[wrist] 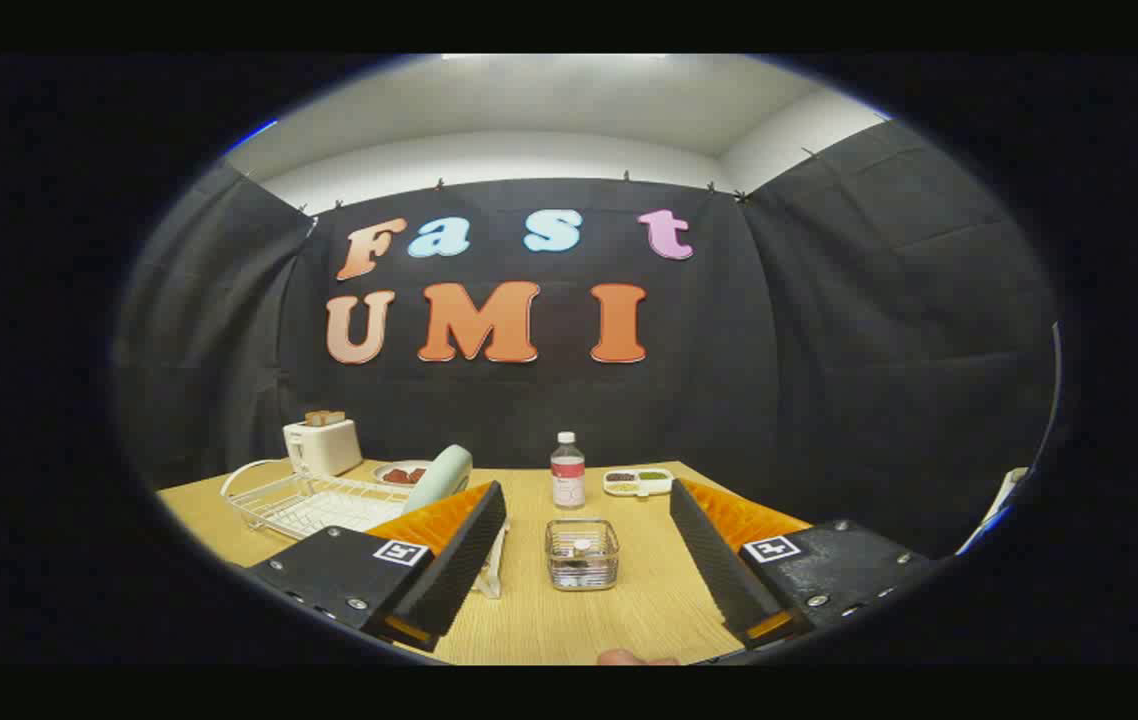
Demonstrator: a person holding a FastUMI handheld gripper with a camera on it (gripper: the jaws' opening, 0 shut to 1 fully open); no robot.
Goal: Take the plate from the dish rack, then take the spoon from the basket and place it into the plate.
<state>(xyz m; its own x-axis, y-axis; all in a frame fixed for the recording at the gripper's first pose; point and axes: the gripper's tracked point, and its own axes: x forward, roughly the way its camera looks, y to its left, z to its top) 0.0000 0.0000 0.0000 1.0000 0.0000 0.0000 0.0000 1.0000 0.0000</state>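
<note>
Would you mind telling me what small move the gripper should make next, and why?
Probably swing toward the dish rack. The gripper is open and holds nothing, with the basket between its fingers just ahead. The pale plate stands in the rack beyond one finger, and it comes first.

plate (pixel 441 476): pale green, on edge in the rack's near end | dish rack (pixel 304 502): white wire, on the wooden table | basket (pixel 582 553): small clear square, upright | spoon (pixel 581 549): inside basket, shape unclear
</note>
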